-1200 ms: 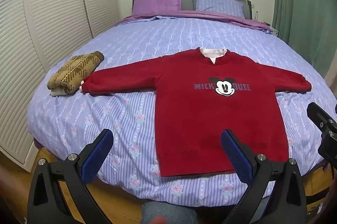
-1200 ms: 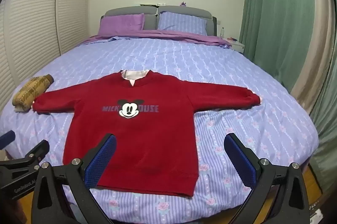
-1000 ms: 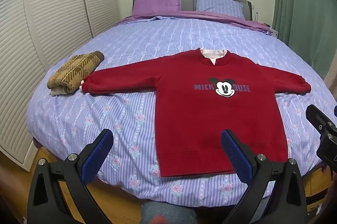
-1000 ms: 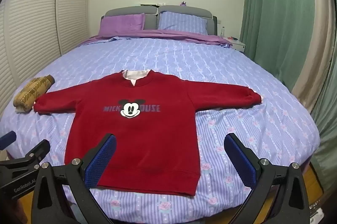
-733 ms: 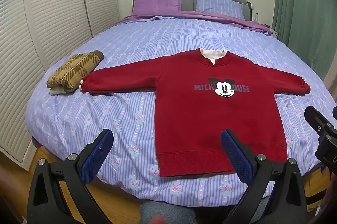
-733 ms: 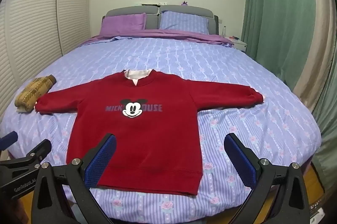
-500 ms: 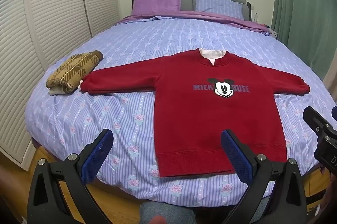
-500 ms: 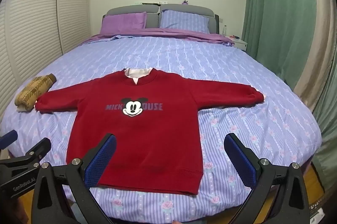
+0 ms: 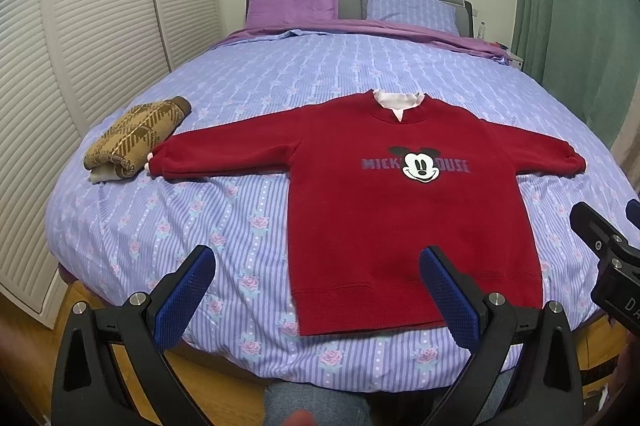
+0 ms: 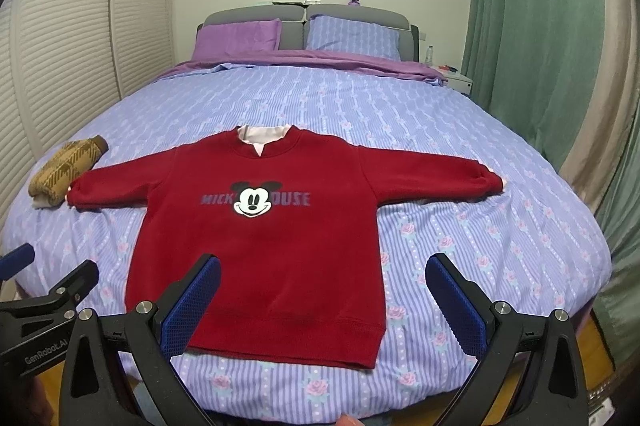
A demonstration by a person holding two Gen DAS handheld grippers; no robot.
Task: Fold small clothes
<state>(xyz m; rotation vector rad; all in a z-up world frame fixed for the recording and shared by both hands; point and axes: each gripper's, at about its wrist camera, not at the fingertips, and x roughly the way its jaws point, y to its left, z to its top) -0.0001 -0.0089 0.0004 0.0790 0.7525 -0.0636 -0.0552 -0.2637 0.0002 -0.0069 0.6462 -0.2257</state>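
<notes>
I have both tongs held above the foot of the bed (image 9: 248, 209), neither one touching anything. My left tongs (image 9: 316, 296) are spread wide, the blue pads (image 9: 184, 296) well apart and holding nothing. My right tongs (image 10: 322, 300) are spread just as wide, also holding nothing.

The red sweatshirt (image 9: 400, 218) lies flat, front side up, on the striped, rose-printed bedspread, near the foot edge. Its hem points toward me and its neck toward the headboard (image 10: 296, 19). Both sleeves stretch straight out to the sides. A pale collar (image 10: 262, 135) shows inside the neckline, and a cartoon mouse face with grey lettering sits on the chest.

From the left wrist view the sweatshirt sits right of centre, its lower right part behind the right pad. From the right wrist view it sits left of centre, with the hem behind the left pad.

A folded brown plaid garment (image 9: 134, 139) rests on the bedspread just beside the cuff of the sleeve on my left; I cannot tell whether they touch. Two pillows (image 10: 240, 39) lean against the headboard, one purple, one patterned. Green curtains (image 10: 532, 25) hang on the right, louvred doors (image 9: 80, 33) stand on the left.
</notes>
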